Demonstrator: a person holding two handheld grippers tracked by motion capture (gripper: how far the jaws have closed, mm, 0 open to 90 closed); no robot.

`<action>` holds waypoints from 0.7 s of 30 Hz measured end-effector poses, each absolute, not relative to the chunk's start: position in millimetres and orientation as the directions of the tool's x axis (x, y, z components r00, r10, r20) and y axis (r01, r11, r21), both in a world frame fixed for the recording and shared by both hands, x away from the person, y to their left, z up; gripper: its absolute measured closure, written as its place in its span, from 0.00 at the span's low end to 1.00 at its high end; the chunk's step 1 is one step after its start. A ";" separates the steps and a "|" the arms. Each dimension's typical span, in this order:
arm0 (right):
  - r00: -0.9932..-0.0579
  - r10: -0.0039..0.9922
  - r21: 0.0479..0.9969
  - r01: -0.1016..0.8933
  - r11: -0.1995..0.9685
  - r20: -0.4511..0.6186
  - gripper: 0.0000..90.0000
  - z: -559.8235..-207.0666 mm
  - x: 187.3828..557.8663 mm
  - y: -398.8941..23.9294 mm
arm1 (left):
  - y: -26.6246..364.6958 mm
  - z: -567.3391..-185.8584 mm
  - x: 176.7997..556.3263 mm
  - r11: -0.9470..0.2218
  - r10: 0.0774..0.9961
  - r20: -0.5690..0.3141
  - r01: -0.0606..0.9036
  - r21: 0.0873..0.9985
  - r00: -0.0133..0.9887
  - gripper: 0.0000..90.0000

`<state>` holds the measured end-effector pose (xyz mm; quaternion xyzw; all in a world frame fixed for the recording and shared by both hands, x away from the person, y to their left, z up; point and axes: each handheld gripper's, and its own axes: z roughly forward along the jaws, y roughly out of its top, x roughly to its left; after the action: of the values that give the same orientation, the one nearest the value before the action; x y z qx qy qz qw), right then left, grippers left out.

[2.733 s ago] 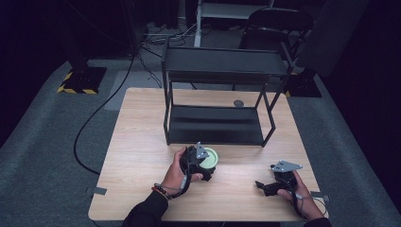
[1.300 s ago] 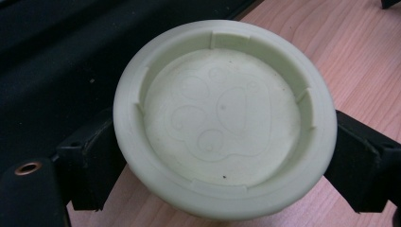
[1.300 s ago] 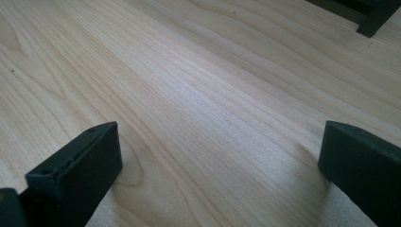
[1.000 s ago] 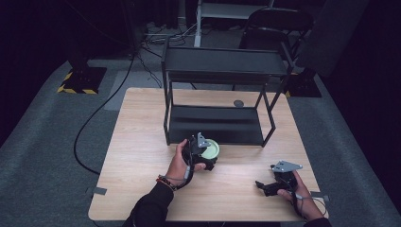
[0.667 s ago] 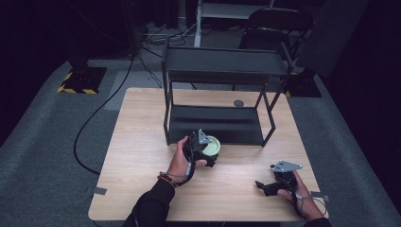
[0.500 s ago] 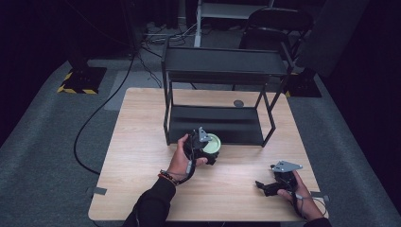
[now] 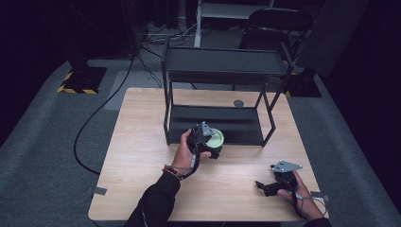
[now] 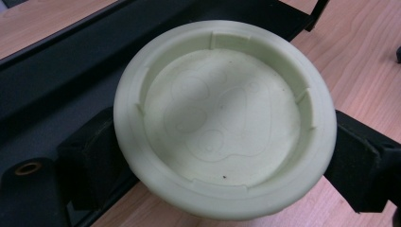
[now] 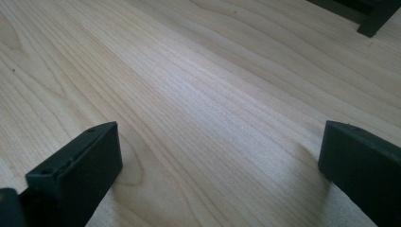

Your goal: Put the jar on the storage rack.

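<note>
The left gripper is clamped on a pale green lid, one black jaw pressed against each side of its rim. The lid faces hollow side up: a shallow round disc with a raised rim, small tabs along the inner wall and a faint embossed pattern on its floor. In the high view the lid is held at the front edge of the black shelf rack, level with the rack's lower shelf and just left of the middle of that shelf's front.

Step in hand, as judged from this position: carrying the lid to the rack's lower shelf. The lid is not yet set down; in the left gripper view about half of it lies over the dark shelf and the other half over the wooden table.

The next move calls for a short forward travel until the whole lid is over the shelf, a level descent beneath the rack's upper shelf, and then release. The lid should be kept flat so that the rim lands evenly.

Pose: the left hand reaches forward from the person's side, forearm angled toward the rack, gripper pointing into the shelf opening.

The right gripper is spread wide and grips nothing; its jaws frame bare wood. The right hand rests on the table well in front of the rack's right front leg, near the table's front edge.
</note>
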<state>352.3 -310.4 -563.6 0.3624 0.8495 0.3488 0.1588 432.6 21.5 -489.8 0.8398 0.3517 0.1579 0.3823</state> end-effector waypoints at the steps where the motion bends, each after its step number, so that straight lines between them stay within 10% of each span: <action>1: -0.687 0.727 0.708 0.505 0.494 -0.017 0.00 -563.6 352.3 -310.4 | 21.1 -489.2 433.6 -0.459 0.712 -0.006 0.471 0.753 0.702 0.12; 21: -0.687 0.726 0.708 0.505 0.494 -0.017 0.00 -563.6 352.3 -310.4 | 18.4 -492.6 455.1 -0.437 0.743 -0.011 0.497 0.750 0.669 0.12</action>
<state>352.3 -310.4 -563.6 0.3622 0.8496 0.3489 0.1587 455.1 18.4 -492.6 0.8317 0.3727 0.1630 0.3778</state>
